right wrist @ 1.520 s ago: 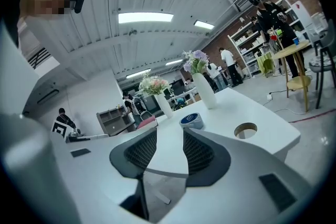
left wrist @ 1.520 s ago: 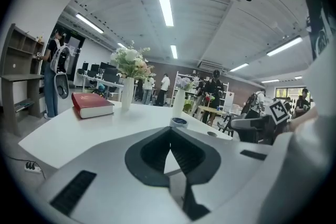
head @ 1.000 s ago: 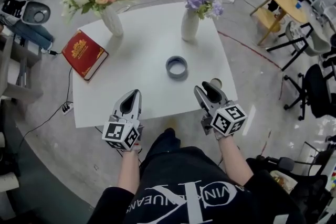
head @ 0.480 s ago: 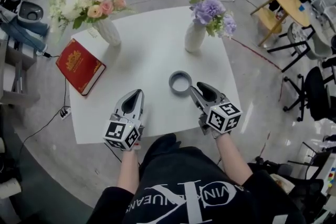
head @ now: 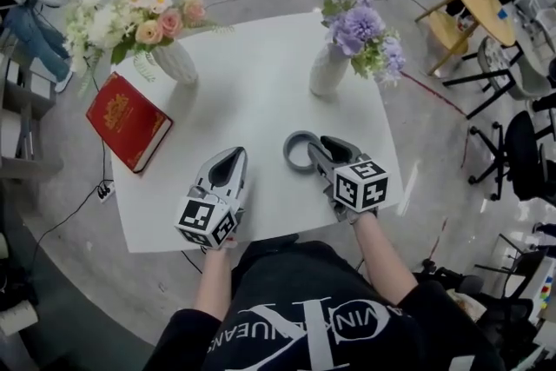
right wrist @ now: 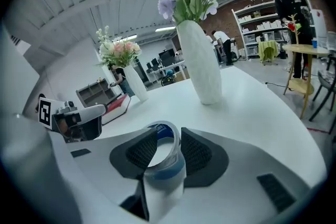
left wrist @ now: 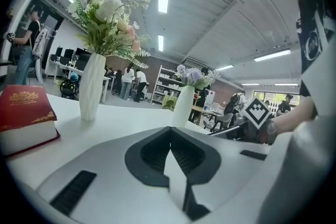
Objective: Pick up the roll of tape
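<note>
The grey roll of tape [head: 293,154] is at the front right of the white table [head: 252,91]. My right gripper [head: 314,147] is shut on its right wall. In the right gripper view the roll of tape [right wrist: 166,159] stands tilted on edge, with its wall pinched between the two dark pads [right wrist: 142,150] of the right gripper [right wrist: 168,138]. My left gripper [head: 233,159] hovers over the front left of the table, a hand's width left of the roll. The jaws of the left gripper [left wrist: 170,138] meet in a line with nothing between them.
A white vase of purple flowers [head: 330,69] stands behind the roll, and a white vase of pink and white flowers [head: 176,61] at the back left. A red book [head: 128,120] overhangs the left edge. Chairs and a round wooden table [head: 473,0] are to the right.
My right gripper moved left and forward from beside the roll onto it and shut on its wall. The left gripper barely moved.
</note>
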Motion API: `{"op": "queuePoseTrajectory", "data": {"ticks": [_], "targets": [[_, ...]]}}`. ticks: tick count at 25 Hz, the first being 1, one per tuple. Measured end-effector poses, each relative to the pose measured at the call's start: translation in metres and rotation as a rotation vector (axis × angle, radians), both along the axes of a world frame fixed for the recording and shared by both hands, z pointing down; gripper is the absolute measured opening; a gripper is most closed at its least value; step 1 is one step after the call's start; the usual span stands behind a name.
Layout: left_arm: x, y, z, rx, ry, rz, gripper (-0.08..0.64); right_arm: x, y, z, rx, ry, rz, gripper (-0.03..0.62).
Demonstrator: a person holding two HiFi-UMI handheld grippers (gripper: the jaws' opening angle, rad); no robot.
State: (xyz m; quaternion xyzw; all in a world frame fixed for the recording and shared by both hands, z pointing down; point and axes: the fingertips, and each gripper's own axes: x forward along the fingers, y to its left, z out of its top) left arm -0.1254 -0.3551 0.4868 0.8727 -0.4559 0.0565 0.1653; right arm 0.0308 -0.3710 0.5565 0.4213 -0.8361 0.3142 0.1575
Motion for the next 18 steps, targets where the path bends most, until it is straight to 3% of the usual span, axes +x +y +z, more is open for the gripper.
{"op": "queuePoseTrajectory", "data": {"ticks": [10,18], "targets": [[-0.001,-0.014,0.002,0.004,-0.007,0.016,0.0,-0.011,-0.016,0.026,-0.094,0.202,-0.087,0.12],[-0.008,-0.017,-0.002,0.009,0.001,-0.003,0.0,-0.011,-0.018,0.033,-0.116,0.26,-0.111,0.093]]}}
